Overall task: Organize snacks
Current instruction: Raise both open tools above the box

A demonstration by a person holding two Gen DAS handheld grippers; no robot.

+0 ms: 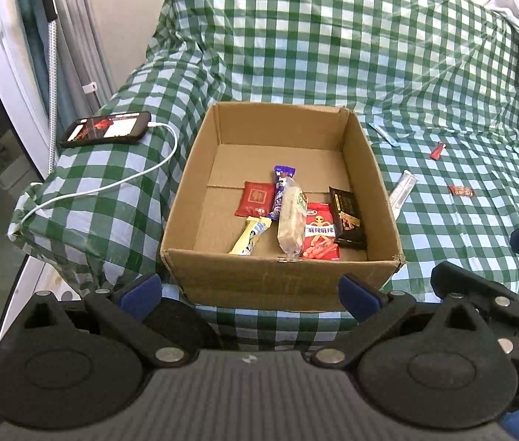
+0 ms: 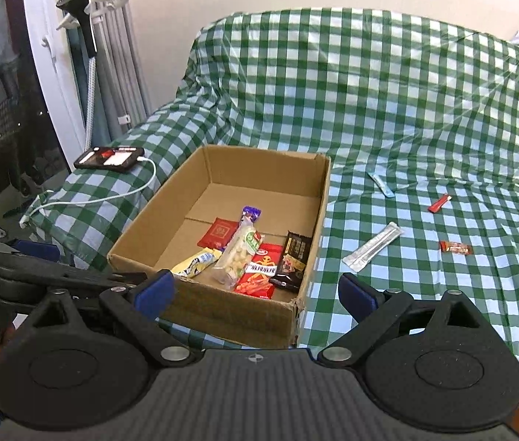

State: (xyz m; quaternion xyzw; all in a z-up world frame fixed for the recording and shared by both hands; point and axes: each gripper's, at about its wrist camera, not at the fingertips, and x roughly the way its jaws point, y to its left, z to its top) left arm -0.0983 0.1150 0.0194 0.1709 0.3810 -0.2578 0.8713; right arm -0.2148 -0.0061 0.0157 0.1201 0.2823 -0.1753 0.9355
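Both the left gripper [image 1: 248, 288] and right gripper [image 2: 257, 292] stand wide, holding nothing. The cardboard box [image 1: 288, 275] contains six snacks; four more lie on the checked cloth [image 2: 424, 117] to its right.

Green-and-white checked cloth [image 1: 332, 47]; brown cardboard box [image 1: 281, 279]

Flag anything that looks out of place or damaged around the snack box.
Four snacks lie loose on the checked cover right of the cardboard box: a silver stick pack, a blue sachet, a red stick and a small red-brown candy. The box's near right corner is frayed.
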